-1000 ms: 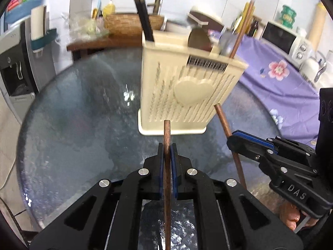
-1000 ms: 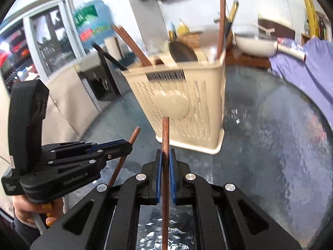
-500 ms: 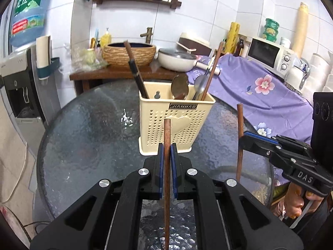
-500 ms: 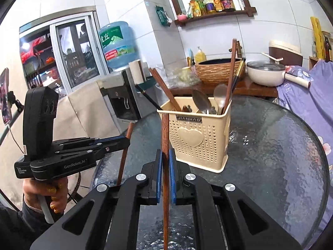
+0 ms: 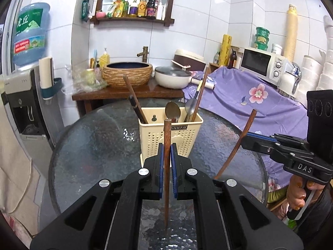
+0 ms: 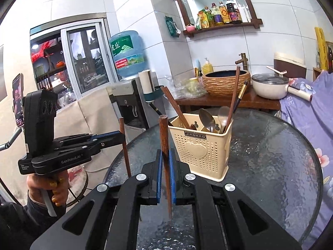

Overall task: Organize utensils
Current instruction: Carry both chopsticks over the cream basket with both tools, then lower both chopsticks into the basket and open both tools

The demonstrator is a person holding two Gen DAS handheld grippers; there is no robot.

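A round glass table (image 5: 93,145) is carrying a cream utensil caddy (image 5: 170,137) holding spoons and chopsticks. The left gripper (image 5: 167,152) is clamping a brown chopstick (image 5: 167,166) upright, short of the caddy. The right gripper (image 6: 164,156) is pinching a second chopstick (image 6: 165,158), its tip rising left of the caddy (image 6: 199,150).

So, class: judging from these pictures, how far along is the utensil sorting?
Done: spoons and several chopsticks already stand in the holder. In hand: the left hand-held gripper and right hand-held gripper each clamp one chopstick. Left: dropping both into the holder.
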